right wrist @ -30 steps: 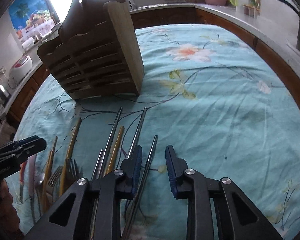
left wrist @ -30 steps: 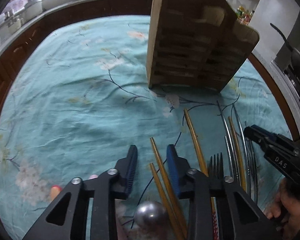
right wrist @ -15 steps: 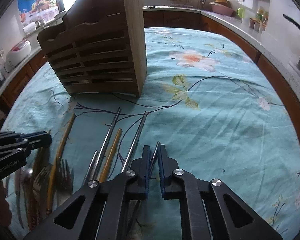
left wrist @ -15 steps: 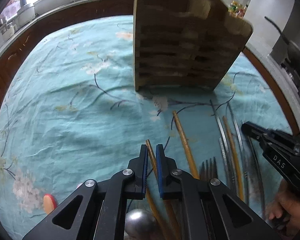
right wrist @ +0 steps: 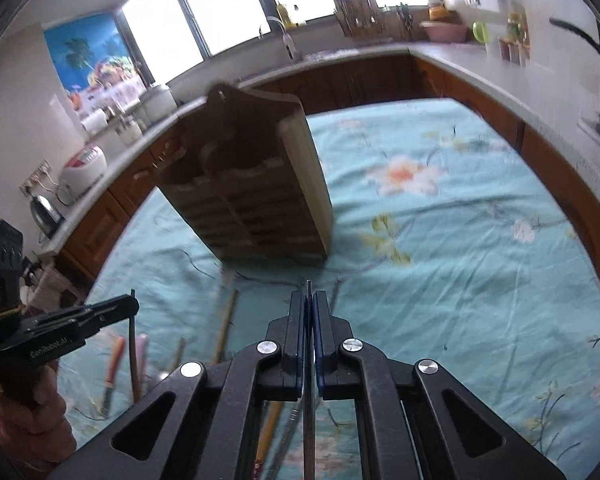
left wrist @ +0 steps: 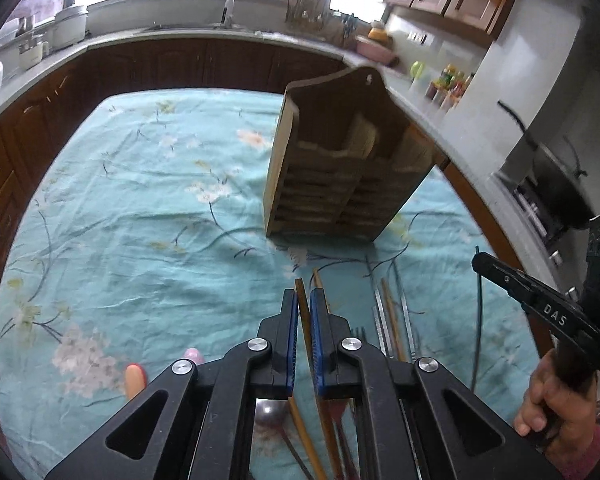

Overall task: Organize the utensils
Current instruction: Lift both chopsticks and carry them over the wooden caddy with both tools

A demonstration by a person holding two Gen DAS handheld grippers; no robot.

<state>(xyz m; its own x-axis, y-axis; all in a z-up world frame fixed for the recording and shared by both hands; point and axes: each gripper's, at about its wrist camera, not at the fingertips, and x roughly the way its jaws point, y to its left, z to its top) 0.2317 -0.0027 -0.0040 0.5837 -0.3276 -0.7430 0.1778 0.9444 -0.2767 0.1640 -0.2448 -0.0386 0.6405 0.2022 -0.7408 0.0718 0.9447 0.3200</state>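
My left gripper (left wrist: 304, 300) pinches a wooden chopstick (left wrist: 301, 292). My right gripper (right wrist: 308, 304) clamps a metal chopstick (right wrist: 308, 292), the wooden holder (right wrist: 252, 200) standing beyond on the teal cloth (right wrist: 460, 260)

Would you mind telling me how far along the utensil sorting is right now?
Nothing shows stored yet in the wooden holder. In hand: the left gripper is shut on a wooden chopstick, the right gripper on a metal chopstick. Left: the fork, spoon and other chopsticks on the tablecloth.
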